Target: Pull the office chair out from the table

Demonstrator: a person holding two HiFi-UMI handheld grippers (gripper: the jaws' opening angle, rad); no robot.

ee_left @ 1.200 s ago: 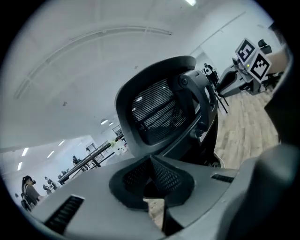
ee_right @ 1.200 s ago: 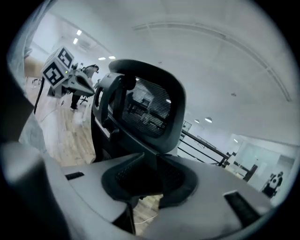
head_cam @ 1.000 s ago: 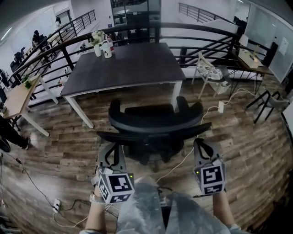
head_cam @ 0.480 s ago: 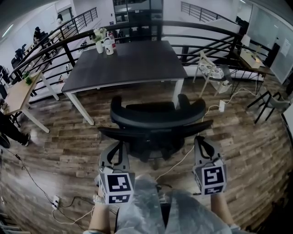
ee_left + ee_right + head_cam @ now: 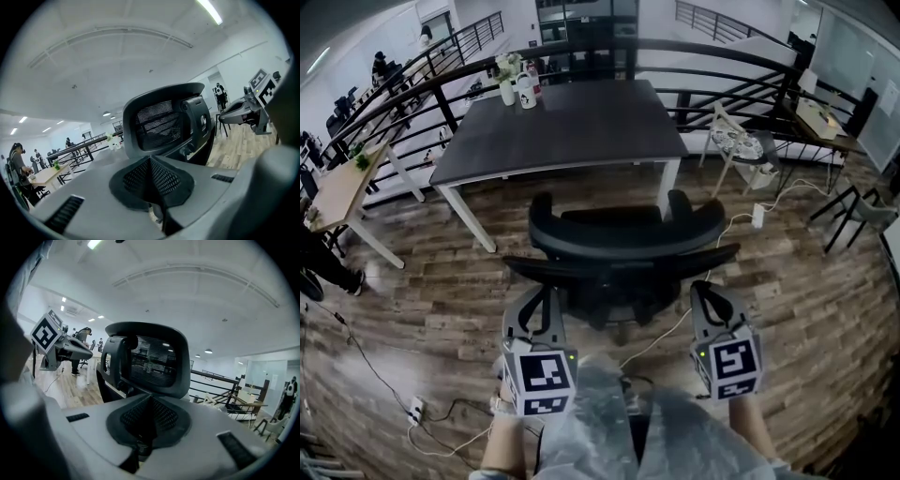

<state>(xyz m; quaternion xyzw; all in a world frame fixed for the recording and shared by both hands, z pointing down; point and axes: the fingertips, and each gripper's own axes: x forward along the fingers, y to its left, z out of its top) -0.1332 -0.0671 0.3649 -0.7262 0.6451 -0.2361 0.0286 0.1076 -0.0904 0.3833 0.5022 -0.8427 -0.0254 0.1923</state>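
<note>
The office chair [image 5: 623, 246] stands on the wooden floor [image 5: 441, 281] with its seat side turned to the dark tabletop [image 5: 572, 127] and its back turned to the person. Beyond the chair a strip of bare floor shows before the near edge of the tabletop, so the chair seems to stand free of it, not pushed under.

The left gripper [image 5: 536, 305] is just behind the chair at its left rear corner, and the right gripper [image 5: 712, 298] is just behind its right rear corner. In each gripper view the two jaws are pressed together with nothing between them, and the mesh back of the chair rises a little ahead of them. I cannot see that either gripper touches the chair.

My judgement is that the pulling is either mostly done or has not really started; these views alone cannot tell which. Nothing is gripped now. If more distance is wanted, the grippers must first open and take the back or an armrest. A cable [image 5: 670, 330] lies on the floor behind the chair and may catch the wheels.
</note>
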